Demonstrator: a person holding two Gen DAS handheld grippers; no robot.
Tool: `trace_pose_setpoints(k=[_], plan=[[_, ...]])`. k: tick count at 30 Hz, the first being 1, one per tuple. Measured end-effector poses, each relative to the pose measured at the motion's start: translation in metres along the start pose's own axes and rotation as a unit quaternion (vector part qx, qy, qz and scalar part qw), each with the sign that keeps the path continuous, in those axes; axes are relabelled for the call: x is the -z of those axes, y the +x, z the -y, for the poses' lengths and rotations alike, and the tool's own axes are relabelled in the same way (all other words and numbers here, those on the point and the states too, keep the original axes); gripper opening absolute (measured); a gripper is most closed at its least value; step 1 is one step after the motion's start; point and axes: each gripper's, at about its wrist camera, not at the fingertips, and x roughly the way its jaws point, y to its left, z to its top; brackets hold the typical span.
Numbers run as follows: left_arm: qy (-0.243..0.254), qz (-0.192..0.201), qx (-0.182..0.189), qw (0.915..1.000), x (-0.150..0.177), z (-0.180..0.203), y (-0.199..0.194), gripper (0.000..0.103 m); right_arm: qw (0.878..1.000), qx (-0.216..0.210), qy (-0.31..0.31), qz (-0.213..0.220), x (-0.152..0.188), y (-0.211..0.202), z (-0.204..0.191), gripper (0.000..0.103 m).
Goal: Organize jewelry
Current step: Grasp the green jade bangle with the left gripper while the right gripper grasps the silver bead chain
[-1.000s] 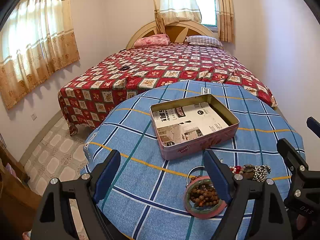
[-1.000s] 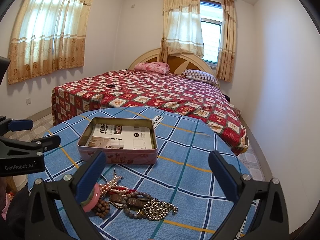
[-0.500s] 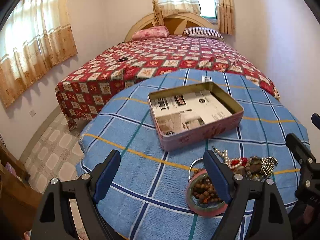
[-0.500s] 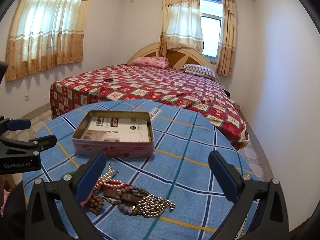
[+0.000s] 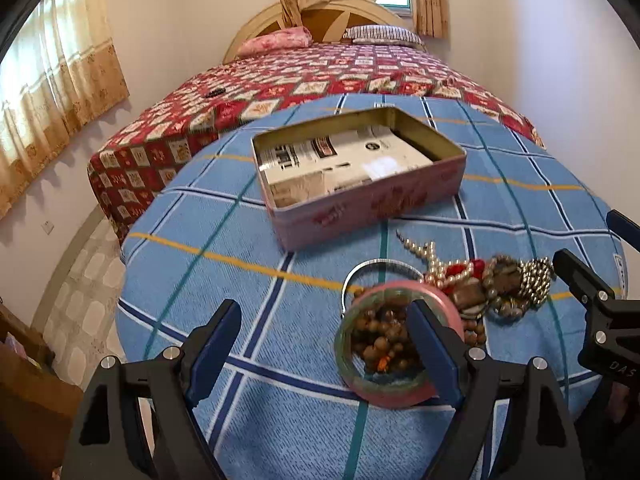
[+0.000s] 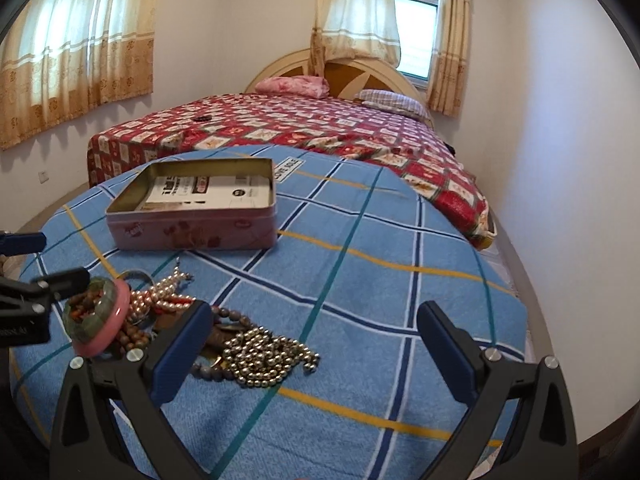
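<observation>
An open pink tin box (image 5: pixel 360 176) with a printed card inside sits on the blue checked tablecloth (image 5: pixel 248 292); it also shows in the right wrist view (image 6: pixel 196 216). A heap of jewelry lies in front of it: a pink-green bangle (image 5: pixel 384 344) around brown wooden beads, a pearl strand (image 5: pixel 424 252), a silver bead chain (image 6: pixel 264 356). My left gripper (image 5: pixel 326 350) is open; its right finger overlaps the bangle. My right gripper (image 6: pixel 316 348) is open above the cloth, just right of the heap.
A bed with a red patterned cover (image 6: pixel 320 128) stands right behind the round table. The table edge (image 5: pixel 124 264) drops to a tiled floor on the left. A white wall (image 6: pixel 560 160) is at the right.
Both grippers have moved down and forward toward the jewelry heap. The left gripper's right finger now overlaps the bangle. Both stay open.
</observation>
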Motion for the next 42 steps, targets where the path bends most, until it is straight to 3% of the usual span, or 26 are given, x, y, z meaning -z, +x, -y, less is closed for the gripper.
trace_pose_setpoints(k=[4,6,8,10,12,18,27,30,32,34,35,36,37,38,39,42], plan=[[0.013,0.003,0.014,0.9998,0.003,0.007,0.003,0.083,1.000,-0.006,-0.001,-0.005,0.003,0.007,0.001,0.103],[0.016,-0.001,0.029,0.9994,0.004,0.008,0.006,0.052,1.000,-0.007,0.001,-0.008,0.004,0.009,0.002,0.103],[0.009,-0.014,0.049,0.9987,0.004,0.007,0.012,0.037,1.000,-0.007,0.004,-0.011,0.005,0.011,0.002,0.103],[0.005,-0.012,0.049,0.9987,0.005,0.006,0.013,0.034,1.000,-0.008,0.005,-0.015,0.005,0.013,0.003,0.103],[0.001,-0.007,0.048,0.9988,0.003,0.002,0.012,0.010,1.000,-0.009,0.007,-0.016,0.005,0.015,0.004,0.102],[0.008,0.019,0.065,0.9977,-0.007,0.003,0.001,0.000,0.999,-0.021,0.012,-0.024,0.006,0.020,0.007,0.093],[-0.010,0.031,0.071,0.9970,-0.014,-0.012,-0.002,0.000,0.998,-0.045,0.002,-0.044,0.008,0.027,0.002,0.073],[-0.017,0.026,0.073,0.9969,-0.015,-0.017,0.000,0.000,0.997,-0.059,-0.007,-0.058,0.010,0.033,-0.003,0.059],[-0.010,0.016,0.068,0.9975,-0.014,-0.015,0.004,0.000,0.996,-0.067,-0.006,-0.059,0.011,0.034,-0.004,0.057],[-0.017,0.006,0.061,0.9980,-0.013,-0.015,0.008,0.001,0.995,-0.080,-0.007,-0.060,0.011,0.034,-0.005,0.046],[-0.019,-0.001,0.063,0.9978,-0.012,-0.015,0.010,0.004,0.994,-0.087,-0.006,-0.061,0.011,0.033,-0.005,0.035],[-0.021,-0.009,0.066,0.9976,-0.011,-0.015,0.013,0.015,0.994,-0.086,-0.009,-0.067,0.012,0.034,-0.006,0.021],[-0.023,-0.014,0.070,0.9972,-0.009,-0.015,0.015,0.024,0.993,-0.090,-0.009,-0.070,0.013,0.035,-0.006,0.019],[-0.028,-0.016,0.071,0.9969,-0.007,-0.016,0.016,0.049,0.993,-0.095,-0.005,-0.071,0.014,0.035,-0.005,0.019],[-0.032,-0.015,0.071,0.9968,-0.006,-0.016,0.016,0.065,0.993,-0.098,0.000,-0.072,0.014,0.036,-0.003,0.016],[-0.034,-0.012,0.079,0.9962,-0.003,-0.016,0.017,0.066,0.992,-0.099,0.004,-0.074,0.014,0.037,-0.001,0.016]])
